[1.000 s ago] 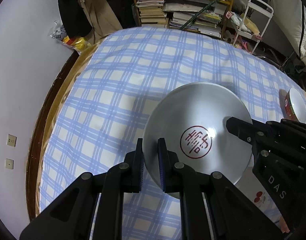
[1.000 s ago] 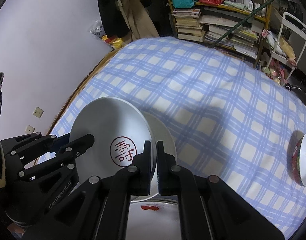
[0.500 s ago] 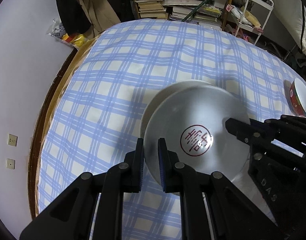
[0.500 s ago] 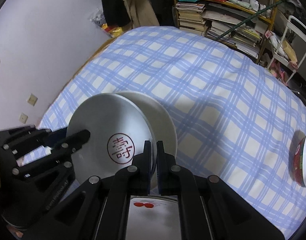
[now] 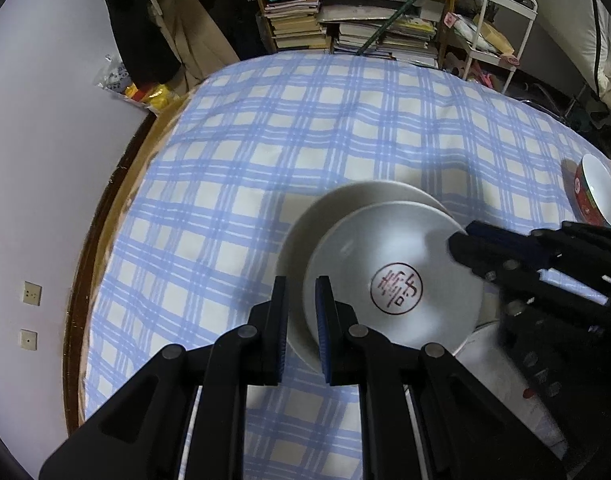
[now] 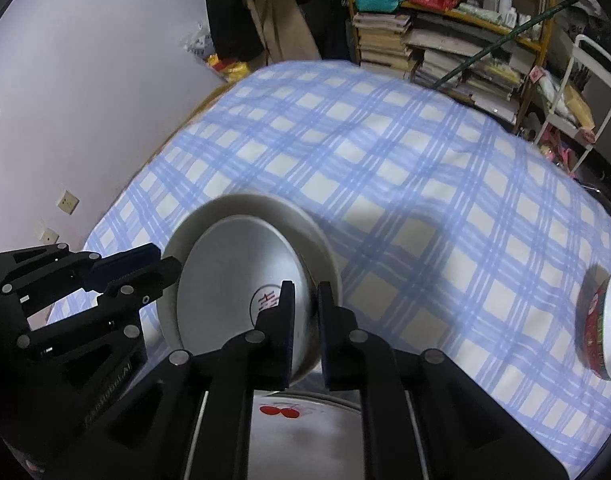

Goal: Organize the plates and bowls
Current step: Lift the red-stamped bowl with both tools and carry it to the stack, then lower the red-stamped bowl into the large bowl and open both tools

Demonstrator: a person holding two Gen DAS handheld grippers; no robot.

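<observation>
A white plate with a red round character mark (image 5: 393, 276) is held between both grippers above a larger plain white plate (image 5: 345, 204) that lies on the blue checked cloth. My left gripper (image 5: 301, 320) is shut on its left rim. My right gripper (image 6: 305, 320) is shut on its right rim; the marked plate (image 6: 233, 280) shows tilted there over the plain plate (image 6: 265, 208). A third white plate with a red cherry print (image 6: 301, 432) lies under my right gripper. A red bowl with a white inside (image 5: 597, 196) stands at the far right.
The round table's wooden edge (image 5: 85, 264) runs along the left by the wall. Bookshelves (image 5: 365, 12) and a white trolley (image 5: 501, 24) stand behind the table. The red bowl (image 6: 605, 316) sits near the right table edge.
Both grippers have carried the marked plate lower, over the plain plate, which now shows more behind it. Both grips are unchanged.
</observation>
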